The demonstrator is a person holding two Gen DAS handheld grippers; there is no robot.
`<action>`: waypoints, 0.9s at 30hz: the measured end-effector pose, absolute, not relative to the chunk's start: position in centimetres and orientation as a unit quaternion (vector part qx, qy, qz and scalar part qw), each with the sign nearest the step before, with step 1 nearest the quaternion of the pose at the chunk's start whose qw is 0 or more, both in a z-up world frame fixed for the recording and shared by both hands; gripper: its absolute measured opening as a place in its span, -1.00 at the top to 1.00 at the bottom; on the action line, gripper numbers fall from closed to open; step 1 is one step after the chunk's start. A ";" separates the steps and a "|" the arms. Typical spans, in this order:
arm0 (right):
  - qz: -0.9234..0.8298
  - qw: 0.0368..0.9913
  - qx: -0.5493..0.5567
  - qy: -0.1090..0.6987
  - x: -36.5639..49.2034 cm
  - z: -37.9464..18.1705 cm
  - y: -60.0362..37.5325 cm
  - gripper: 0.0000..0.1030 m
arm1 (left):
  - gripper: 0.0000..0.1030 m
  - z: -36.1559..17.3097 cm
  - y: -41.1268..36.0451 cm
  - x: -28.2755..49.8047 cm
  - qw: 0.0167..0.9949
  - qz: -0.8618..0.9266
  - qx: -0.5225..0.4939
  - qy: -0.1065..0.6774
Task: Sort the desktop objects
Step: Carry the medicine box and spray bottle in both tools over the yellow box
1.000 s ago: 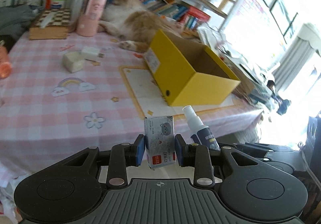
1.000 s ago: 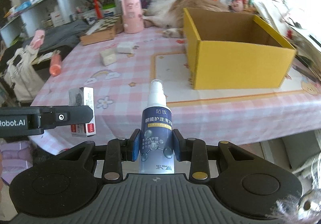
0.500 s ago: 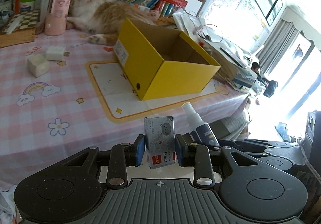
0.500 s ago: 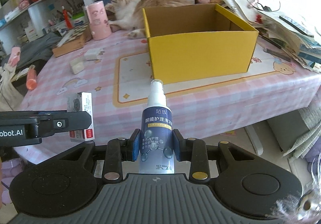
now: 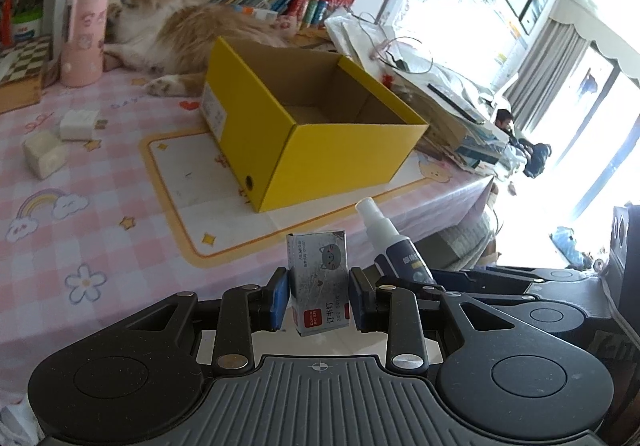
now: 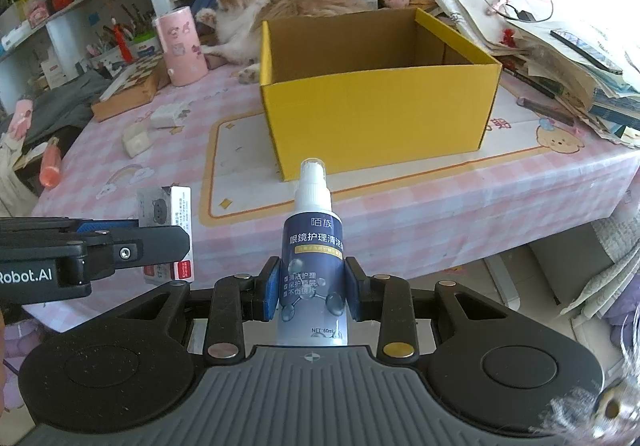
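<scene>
My left gripper (image 5: 319,296) is shut on a small grey staple box (image 5: 320,278) with a cat face, held upright in front of the table's near edge. My right gripper (image 6: 312,288) is shut on a dark blue spray bottle (image 6: 313,266) with a white nozzle. The bottle also shows in the left wrist view (image 5: 394,246), and the staple box in the right wrist view (image 6: 166,218). An open, empty yellow cardboard box (image 6: 376,94) stands on the pink checked tablecloth ahead of both grippers; it also shows in the left wrist view (image 5: 312,134).
An orange cat (image 6: 280,10) lies behind the box. A pink cylinder (image 6: 180,46), a chessboard box (image 6: 128,90), two white blocks (image 5: 60,142) and an orange tube (image 6: 50,166) sit at the left. Stacked papers and books (image 6: 560,58) crowd the right.
Both grippers have moved toward the yellow box and swung to face it, so it looks larger and more central. Each still holds its object.
</scene>
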State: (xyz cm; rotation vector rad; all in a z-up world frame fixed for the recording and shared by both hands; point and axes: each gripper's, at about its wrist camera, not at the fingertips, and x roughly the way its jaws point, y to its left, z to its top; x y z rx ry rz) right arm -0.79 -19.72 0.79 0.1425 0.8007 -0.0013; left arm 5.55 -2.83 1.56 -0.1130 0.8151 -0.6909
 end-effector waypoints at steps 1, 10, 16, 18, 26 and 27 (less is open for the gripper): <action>-0.004 0.919 0.071 0.388 -0.7 0.8 -20.1 0.42 | 0.41 1.6 -3.2 5.8 0.859 -0.331 -0.052 0.388; -0.023 0.921 0.075 0.381 0.4 1.1 -22.9 0.42 | 0.41 1.9 -6.0 7.0 0.858 -0.352 -0.039 0.374; -0.025 0.934 0.052 0.351 1.3 2.5 -24.2 0.42 | 0.41 3.4 -7.6 7.8 0.866 -0.360 -0.040 0.344; -0.022 0.938 0.050 0.341 1.9 3.1 -24.7 0.42 | 0.41 4.2 -8.1 8.2 0.871 -0.363 -0.041 0.329; -0.005 0.953 0.057 0.297 5.6 6.1 -27.6 0.42 | 0.41 6.5 -10.2 10.7 0.890 -0.356 -0.046 0.281; -0.002 0.955 0.057 0.291 6.2 6.5 -28.0 0.42 | 0.41 6.8 -10.5 11.2 0.893 -0.354 -0.046 0.276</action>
